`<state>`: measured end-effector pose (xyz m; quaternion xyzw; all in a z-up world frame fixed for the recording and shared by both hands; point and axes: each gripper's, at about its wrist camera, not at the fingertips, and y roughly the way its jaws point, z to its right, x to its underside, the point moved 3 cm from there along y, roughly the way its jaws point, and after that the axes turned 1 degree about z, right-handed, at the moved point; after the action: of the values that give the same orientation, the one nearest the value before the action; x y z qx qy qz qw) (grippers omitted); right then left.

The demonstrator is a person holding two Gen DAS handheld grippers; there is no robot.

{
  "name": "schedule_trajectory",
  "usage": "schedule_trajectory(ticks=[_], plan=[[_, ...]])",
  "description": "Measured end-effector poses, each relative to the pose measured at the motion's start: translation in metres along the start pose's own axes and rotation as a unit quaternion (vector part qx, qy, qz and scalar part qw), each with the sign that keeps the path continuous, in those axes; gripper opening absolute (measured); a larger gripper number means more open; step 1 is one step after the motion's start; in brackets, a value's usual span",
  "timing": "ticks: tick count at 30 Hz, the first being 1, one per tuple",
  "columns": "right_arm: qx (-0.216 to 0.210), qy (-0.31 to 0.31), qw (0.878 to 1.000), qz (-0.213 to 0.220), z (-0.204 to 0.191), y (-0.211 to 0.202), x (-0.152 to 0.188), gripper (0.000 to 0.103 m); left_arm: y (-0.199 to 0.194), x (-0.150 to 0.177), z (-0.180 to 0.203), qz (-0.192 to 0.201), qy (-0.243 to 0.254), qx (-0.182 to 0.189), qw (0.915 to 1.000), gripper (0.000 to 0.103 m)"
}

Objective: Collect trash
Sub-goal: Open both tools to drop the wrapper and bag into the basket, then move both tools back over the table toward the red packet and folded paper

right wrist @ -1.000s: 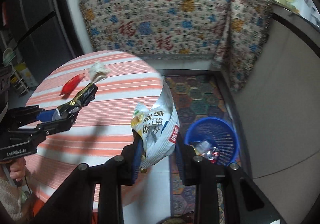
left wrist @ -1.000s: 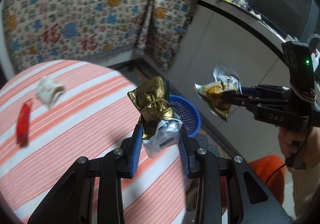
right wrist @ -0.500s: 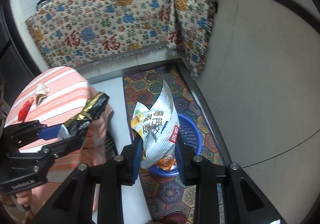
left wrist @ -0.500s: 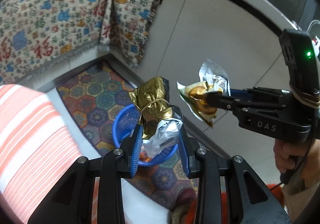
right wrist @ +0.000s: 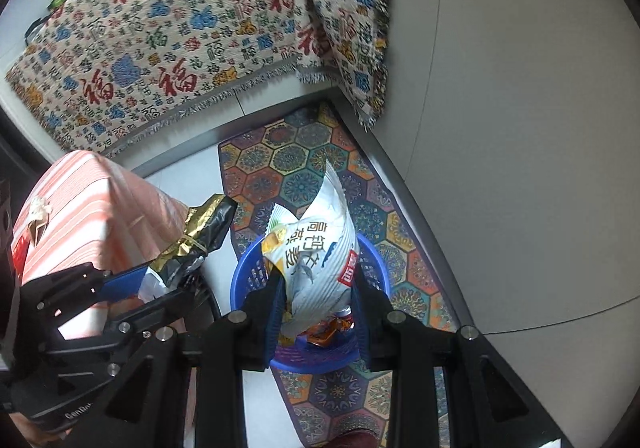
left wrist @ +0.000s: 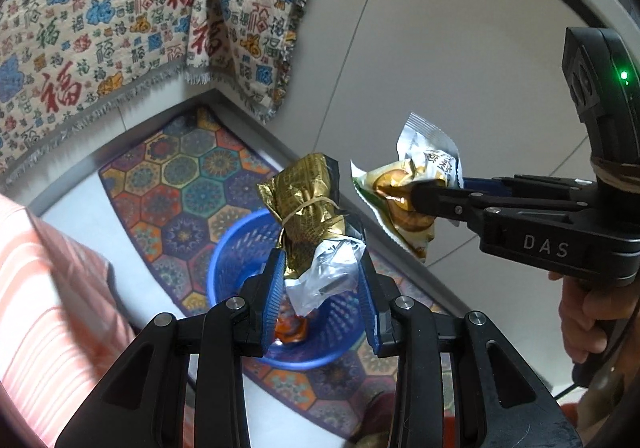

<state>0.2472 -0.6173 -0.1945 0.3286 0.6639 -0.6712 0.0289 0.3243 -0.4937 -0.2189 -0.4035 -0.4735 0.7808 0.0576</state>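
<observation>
Only right-wrist view shows striped table [right wrist: 80,208] beyond blue basket [right wrist: 248,268].

Both tools [left wrist: 320,284] [right wrist: 318,300] clamped — angled downward

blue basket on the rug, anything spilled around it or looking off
Nothing stands out. The blue basket stands upright on the patterned rug, with wrappers inside and none seen on the floor beside it. The gold wrapper and white snack bag are each held in a gripper above it.
</observation>
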Motion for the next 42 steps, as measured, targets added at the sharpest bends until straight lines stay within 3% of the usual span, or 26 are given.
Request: schedule_trajectory(ticks=[3,5,6,7,8,13,18,23,28,32,37,42], plan=[[-0.009,0.016,1.000,-0.006,0.008,0.015,-0.002,0.033,0.016,-0.001,-0.002,-0.005,-0.002,0.001,1.0000,0.039],[-0.019,0.029,0.999,-0.006,0.013,0.024,-0.001,0.034,0.028,-0.002,-0.004,-0.009,-0.006,-0.002,0.9999,0.055],[-0.028,0.039,0.999,-0.007,0.017,0.029,-0.001,0.036,0.032,-0.002,-0.006,-0.009,-0.011,-0.004,0.9999,0.073],[-0.033,0.046,0.998,-0.005,0.020,0.032,-0.001,0.043,0.035,-0.001,-0.008,-0.003,-0.019,-0.007,0.9998,0.081],[-0.036,0.050,0.998,-0.003,0.022,0.033,-0.002,0.048,0.037,-0.002,-0.010,0.002,-0.024,-0.008,0.9997,0.082],[-0.043,0.063,0.997,0.019,0.029,0.023,-0.004,0.048,0.025,-0.004,-0.020,0.004,-0.054,0.000,0.9985,0.082],[-0.033,0.026,0.996,0.083,0.006,-0.034,-0.008,0.048,-0.053,-0.005,-0.020,0.048,-0.034,0.002,0.9983,0.082],[-0.026,-0.026,0.989,0.140,-0.051,-0.102,-0.001,0.060,-0.133,0.026,-0.044,0.061,-0.029,-0.018,0.9976,0.089],[-0.036,-0.074,0.986,0.146,-0.127,-0.123,0.034,0.061,-0.184,0.109,-0.101,0.033,-0.066,-0.075,0.9944,0.092],[-0.068,-0.121,0.984,0.111,-0.207,-0.104,0.082,0.061,-0.208,0.172,-0.159,0.007,-0.096,-0.152,0.9837,0.092],[-0.109,-0.165,0.979,0.044,-0.305,-0.061,0.135,0.061,-0.240,0.218,-0.229,0.011,-0.127,-0.238,0.9630,0.092],[-0.095,-0.218,0.971,0.023,-0.369,-0.026,0.156,0.061,-0.251,0.240,-0.282,0.015,-0.161,-0.269,0.9493,0.096]])
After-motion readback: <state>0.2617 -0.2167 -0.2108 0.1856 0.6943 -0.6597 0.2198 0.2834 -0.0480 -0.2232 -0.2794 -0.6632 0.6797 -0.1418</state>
